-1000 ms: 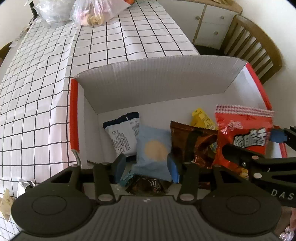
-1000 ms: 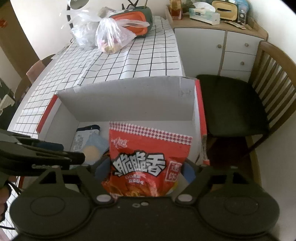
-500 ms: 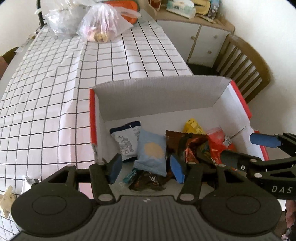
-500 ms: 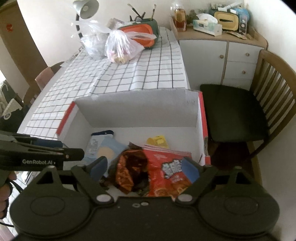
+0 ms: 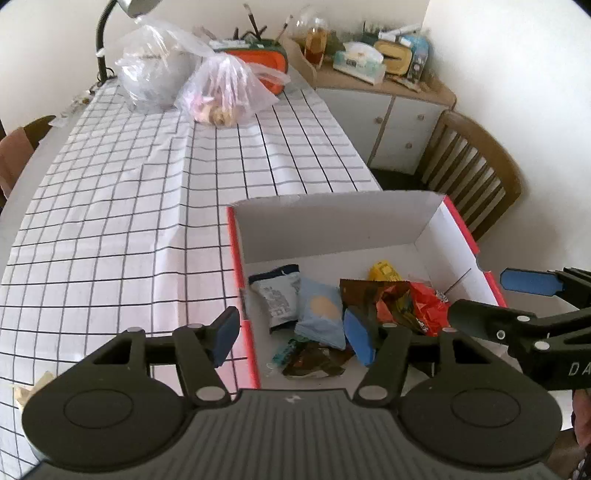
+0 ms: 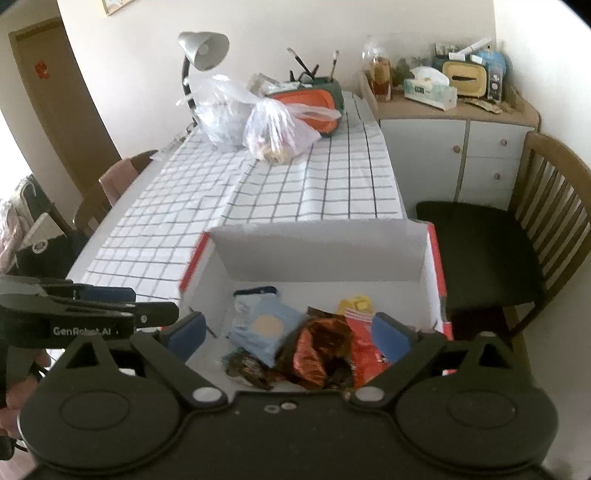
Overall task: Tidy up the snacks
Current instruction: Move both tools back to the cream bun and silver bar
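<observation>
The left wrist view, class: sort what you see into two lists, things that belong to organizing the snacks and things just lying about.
Belongs to the job:
cardboard box
light blue packet
red snack bag
brown foil packet
yellow packet
left gripper, open
right gripper, open

Just lying about:
desk lamp
plastic bags
wooden chair
sideboard clutter

red snack bag: mostly covered by brown wrapper | yellow packet: half hidden | right gripper: cut off at frame edge | print on packets: unreadable
</observation>
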A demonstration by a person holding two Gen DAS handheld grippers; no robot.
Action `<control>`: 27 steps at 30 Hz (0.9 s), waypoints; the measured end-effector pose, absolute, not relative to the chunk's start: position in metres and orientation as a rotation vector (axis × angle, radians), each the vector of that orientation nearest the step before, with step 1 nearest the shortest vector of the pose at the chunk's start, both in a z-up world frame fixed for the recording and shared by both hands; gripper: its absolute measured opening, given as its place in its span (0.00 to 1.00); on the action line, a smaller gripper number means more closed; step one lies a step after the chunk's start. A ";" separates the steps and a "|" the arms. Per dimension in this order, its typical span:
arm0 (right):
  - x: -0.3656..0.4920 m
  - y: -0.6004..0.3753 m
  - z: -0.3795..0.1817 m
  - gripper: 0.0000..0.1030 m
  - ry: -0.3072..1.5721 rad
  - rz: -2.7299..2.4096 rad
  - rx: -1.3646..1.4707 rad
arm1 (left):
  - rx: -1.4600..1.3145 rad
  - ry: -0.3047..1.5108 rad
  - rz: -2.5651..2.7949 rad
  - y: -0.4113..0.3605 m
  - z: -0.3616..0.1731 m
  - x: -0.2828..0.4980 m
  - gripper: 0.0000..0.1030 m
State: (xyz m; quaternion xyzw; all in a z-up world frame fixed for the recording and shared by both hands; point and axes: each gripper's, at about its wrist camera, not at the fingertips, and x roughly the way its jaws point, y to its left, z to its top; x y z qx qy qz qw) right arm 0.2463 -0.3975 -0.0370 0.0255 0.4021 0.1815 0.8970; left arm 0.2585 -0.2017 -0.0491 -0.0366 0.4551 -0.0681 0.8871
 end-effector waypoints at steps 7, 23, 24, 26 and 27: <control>0.228 -0.370 -0.024 0.99 0.794 0.397 0.079 | -0.097 0.893 -0.145 -0.171 -0.036 0.235 0.66; 0.208 -0.268 -0.039 1.00 0.839 0.486 0.062 | -0.158 0.889 -0.035 -0.055 -0.044 0.190 0.68; 0.207 -0.261 -0.041 1.00 0.846 0.489 0.062 | -0.160 0.893 -0.022 -0.045 -0.046 0.188 0.68; 0.206 -0.247 -0.046 1.00 0.861 0.495 0.063 | -0.164 0.904 -0.001 -0.026 -0.049 0.184 0.68; 0.206 -0.239 -0.049 0.99 0.870 0.497 0.064 | -0.164 0.909 0.008 -0.019 -0.051 0.183 0.68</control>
